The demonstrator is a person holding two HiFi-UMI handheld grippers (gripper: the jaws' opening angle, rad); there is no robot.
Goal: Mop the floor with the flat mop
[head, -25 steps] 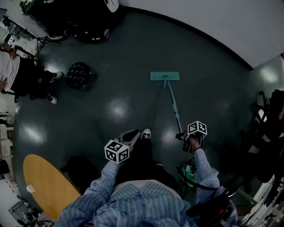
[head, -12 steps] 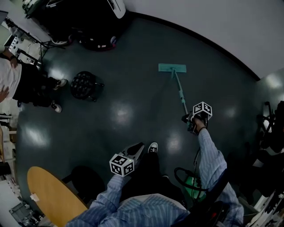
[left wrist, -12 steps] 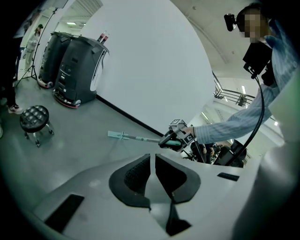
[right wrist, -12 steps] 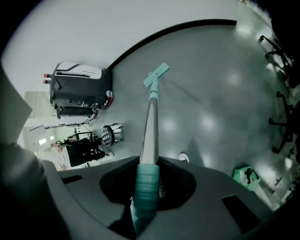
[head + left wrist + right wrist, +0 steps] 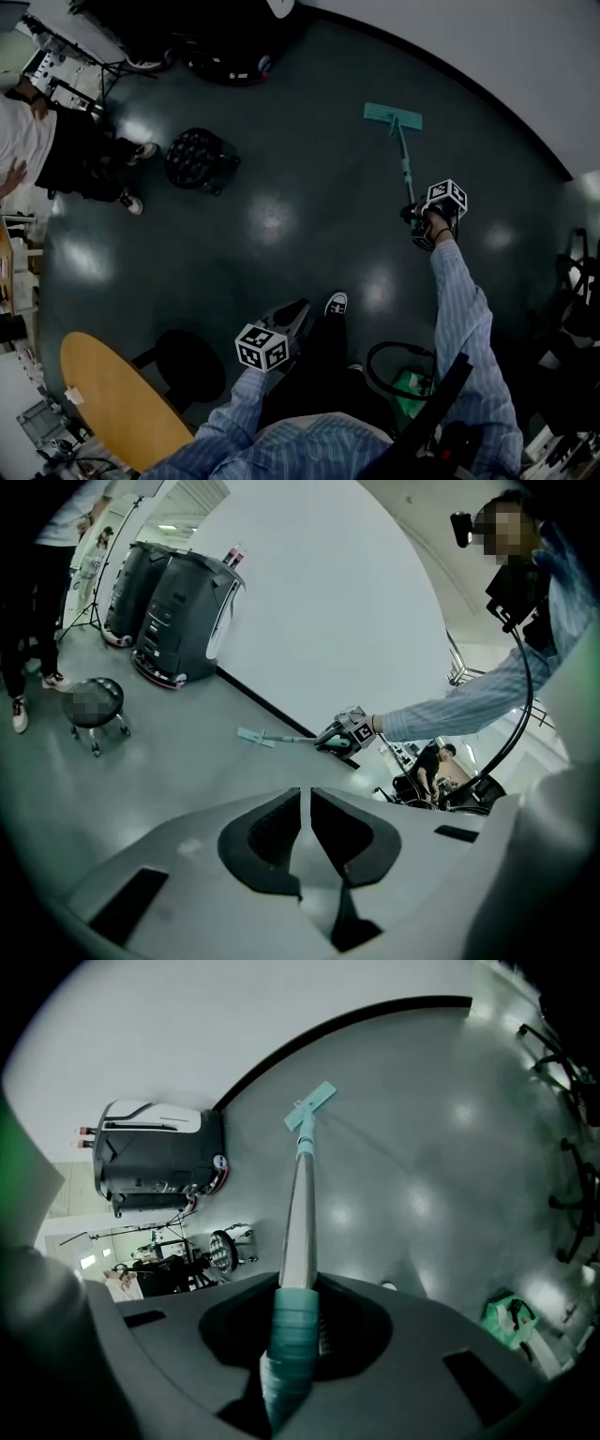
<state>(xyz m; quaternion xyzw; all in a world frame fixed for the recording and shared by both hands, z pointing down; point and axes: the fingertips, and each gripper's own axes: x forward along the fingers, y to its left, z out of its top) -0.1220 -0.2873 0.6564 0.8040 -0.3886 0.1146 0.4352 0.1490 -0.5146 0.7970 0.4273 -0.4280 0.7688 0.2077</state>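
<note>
The flat mop has a teal head (image 5: 393, 115) lying flat on the dark grey floor close to the white wall. Its pole (image 5: 405, 161) slants back to my right gripper (image 5: 418, 223), which is shut on the teal grip. In the right gripper view the grip (image 5: 289, 1335) sits between the jaws and the pole runs up to the mop head (image 5: 310, 1104). My left gripper (image 5: 289, 322) hangs low beside my leg, shut and holding nothing. In the left gripper view its jaws (image 5: 306, 810) meet, and the mop (image 5: 258, 738) shows far off.
A black wheeled stool (image 5: 198, 157) stands left of the mop. A person (image 5: 56, 150) stands at the far left. Dark machines (image 5: 216, 47) line the back wall. A round wooden table (image 5: 117, 398) is at lower left, and a green bucket (image 5: 410, 386) and hose lie by my feet.
My right arm has stretched out and pushed the mop forward, up toward the wall. The left gripper has stayed by my leg.
</note>
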